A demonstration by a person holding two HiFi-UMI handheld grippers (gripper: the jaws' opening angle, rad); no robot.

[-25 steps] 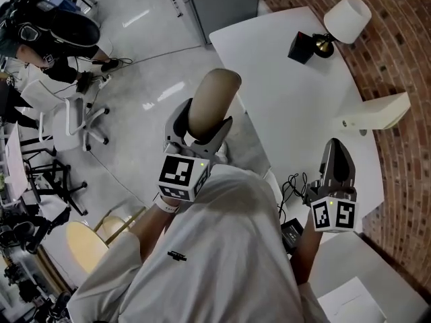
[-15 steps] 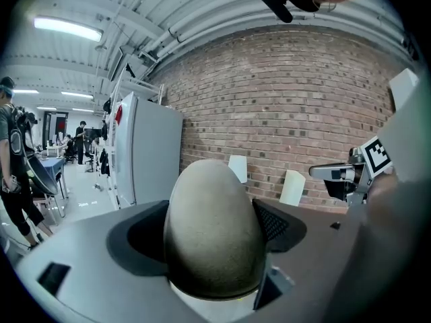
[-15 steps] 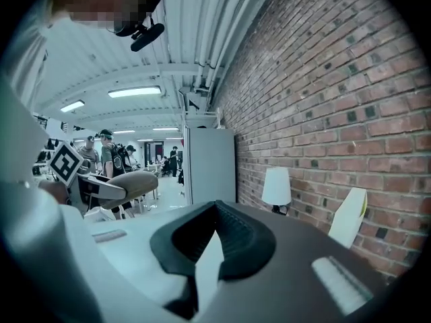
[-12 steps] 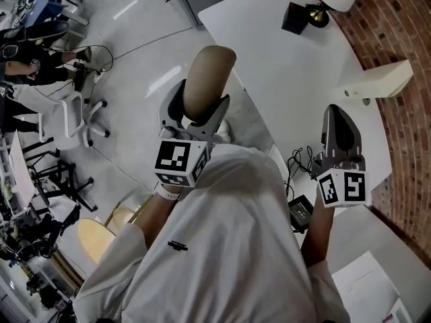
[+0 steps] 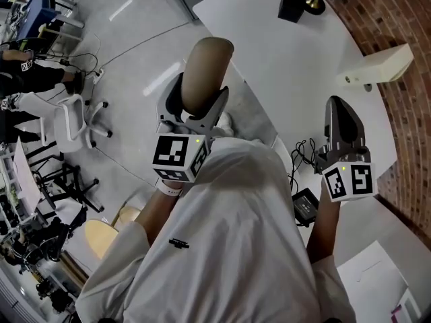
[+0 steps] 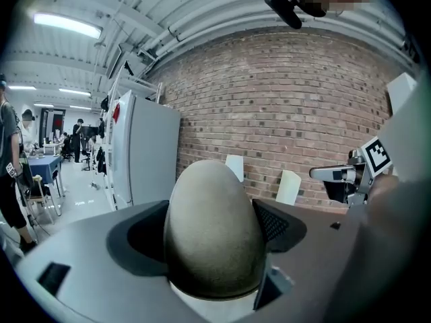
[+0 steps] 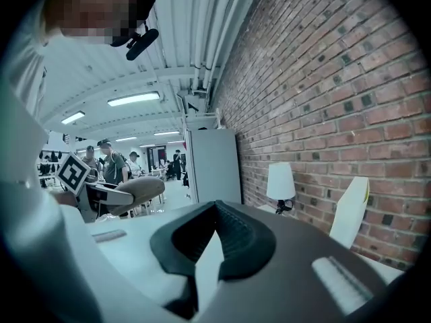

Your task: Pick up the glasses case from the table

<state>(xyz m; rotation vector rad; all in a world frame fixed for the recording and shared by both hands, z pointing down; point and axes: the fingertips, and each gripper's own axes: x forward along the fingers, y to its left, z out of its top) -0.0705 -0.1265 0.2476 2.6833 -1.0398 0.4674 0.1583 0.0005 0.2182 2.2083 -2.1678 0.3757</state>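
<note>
Clamping glasses case [image 5: 207, 66], left claw [image 5: 199, 98] (beside table [image 5: 296, 66] edge)

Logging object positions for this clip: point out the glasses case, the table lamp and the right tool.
glasses case [image 5: 207, 73]: head view, middle of its tan body.
table lamp [image 7: 280, 180]: right gripper view, on its white shade.
right tool [image 7: 215, 207]: right gripper view, where its tips meet.

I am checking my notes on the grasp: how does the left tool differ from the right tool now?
The left tool is shut on the case; the right tool holds nothing. The left tool's jaws stand apart around the case; the right tool's jaws meet at their tips. Both carry a marker cube and point away from the person.
</note>
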